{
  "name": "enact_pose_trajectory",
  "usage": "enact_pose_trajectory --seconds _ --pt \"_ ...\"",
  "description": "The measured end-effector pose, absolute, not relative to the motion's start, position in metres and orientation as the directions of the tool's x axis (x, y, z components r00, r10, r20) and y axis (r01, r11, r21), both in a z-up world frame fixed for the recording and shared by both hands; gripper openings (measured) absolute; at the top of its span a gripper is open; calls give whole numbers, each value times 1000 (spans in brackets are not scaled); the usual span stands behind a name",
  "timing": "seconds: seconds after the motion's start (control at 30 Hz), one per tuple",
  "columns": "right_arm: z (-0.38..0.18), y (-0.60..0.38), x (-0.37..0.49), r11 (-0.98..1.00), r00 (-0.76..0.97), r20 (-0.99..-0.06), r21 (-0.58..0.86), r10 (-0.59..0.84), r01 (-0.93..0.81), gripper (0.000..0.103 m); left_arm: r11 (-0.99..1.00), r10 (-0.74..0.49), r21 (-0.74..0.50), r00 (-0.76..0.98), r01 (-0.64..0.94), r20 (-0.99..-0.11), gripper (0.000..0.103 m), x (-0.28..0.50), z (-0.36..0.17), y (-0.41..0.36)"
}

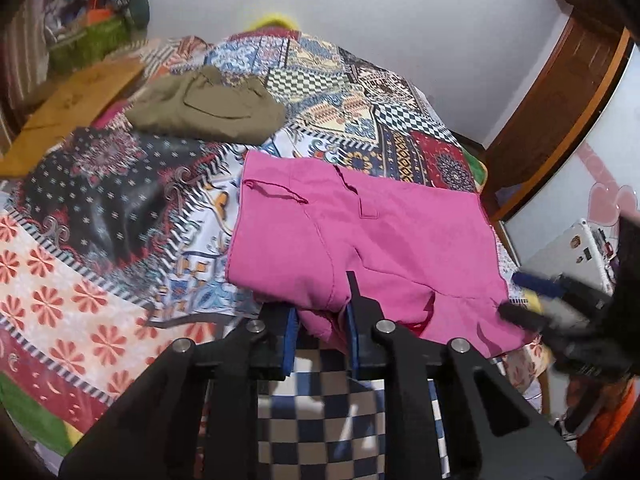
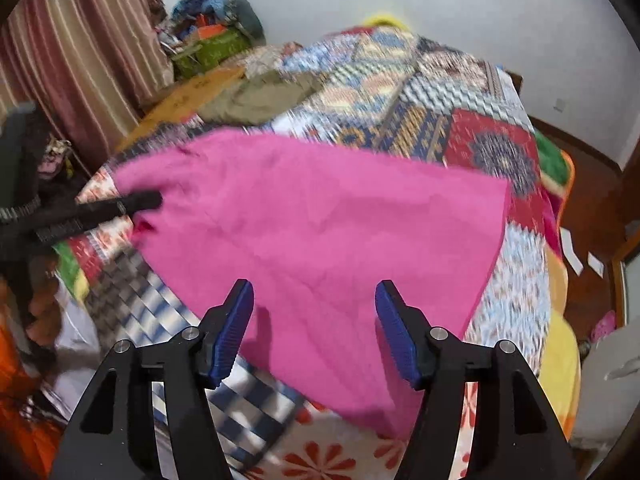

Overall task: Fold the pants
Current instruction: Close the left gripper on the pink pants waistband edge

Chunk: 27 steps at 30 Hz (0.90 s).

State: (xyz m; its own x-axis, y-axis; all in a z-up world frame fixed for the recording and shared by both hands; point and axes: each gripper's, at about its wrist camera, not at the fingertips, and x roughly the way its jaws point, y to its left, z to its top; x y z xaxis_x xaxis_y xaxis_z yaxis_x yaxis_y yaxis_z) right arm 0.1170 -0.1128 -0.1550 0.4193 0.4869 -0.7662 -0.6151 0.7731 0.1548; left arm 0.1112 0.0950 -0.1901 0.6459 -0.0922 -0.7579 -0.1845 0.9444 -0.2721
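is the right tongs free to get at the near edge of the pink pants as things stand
Probably yes. The right tongs stand open and empty just over the pink pants, with nothing between. The left tongs are shut on the other corner, well aside.

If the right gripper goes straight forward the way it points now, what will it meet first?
Most likely the pink pants: the right gripper is open, and the fabric lies directly ahead between its fingers. Depth is uncertain, but nothing else shows in that line.

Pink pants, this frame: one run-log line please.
stage: fold in progress | left gripper: shut on pink pants near edge | right gripper: open above pants | surface: patterned bedspread
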Motion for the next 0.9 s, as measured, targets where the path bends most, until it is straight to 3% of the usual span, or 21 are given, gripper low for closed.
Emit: enact_pose_trajectory --seconds 0.23,0.53,0.9 --pt "-144 -48 139 733 420 -730 161 539 -661 60 951 -51 -239 660 -197 -750 20 87 -189 110" --pt "-213 41 168 669 207 -887 142 413 -729 59 944 -44 -256 688 -210 -725 20 68 -191 129" --pt "-167 1 141 673 311 -819 118 481 -730 60 971 17 -161 717 -179 -697 20 74 -175 115"
